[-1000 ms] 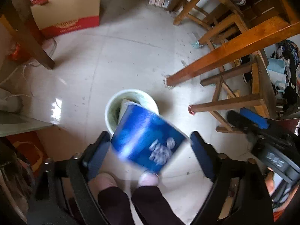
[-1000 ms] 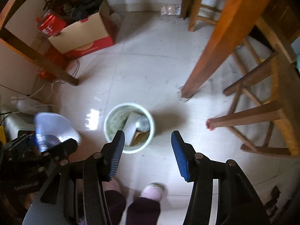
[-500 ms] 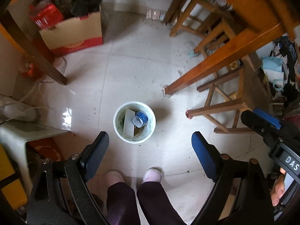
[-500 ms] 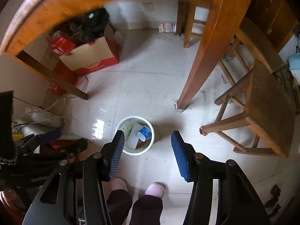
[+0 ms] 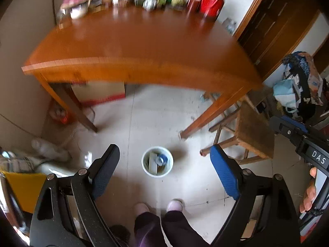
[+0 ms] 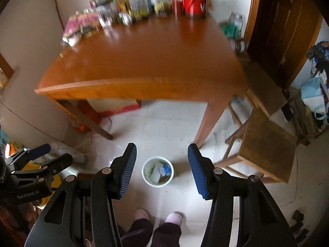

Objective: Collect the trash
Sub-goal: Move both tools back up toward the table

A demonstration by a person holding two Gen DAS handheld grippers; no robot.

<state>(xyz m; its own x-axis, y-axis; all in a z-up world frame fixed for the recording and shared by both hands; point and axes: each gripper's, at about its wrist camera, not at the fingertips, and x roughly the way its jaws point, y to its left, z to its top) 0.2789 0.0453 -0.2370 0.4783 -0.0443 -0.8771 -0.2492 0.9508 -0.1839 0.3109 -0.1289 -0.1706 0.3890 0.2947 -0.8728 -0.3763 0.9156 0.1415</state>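
Trash (image 5: 160,160) is seen already inside the white bin (image 5: 157,173) on the floor, near the feet. Left gripper (image 5: 164,168) fingers wide apart, empty; right gripper (image 6: 162,170) fingers apart, empty. More trash, if any, not identifiable. Bench (image 5: 139,47) edge and stool (image 6: 265,142) hem the bin; floor around it is free.

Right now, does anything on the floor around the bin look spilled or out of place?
Nothing spilled: the blue can and other trash sit inside the white bin, which stands upright. Only small bits of debris lie under the table.
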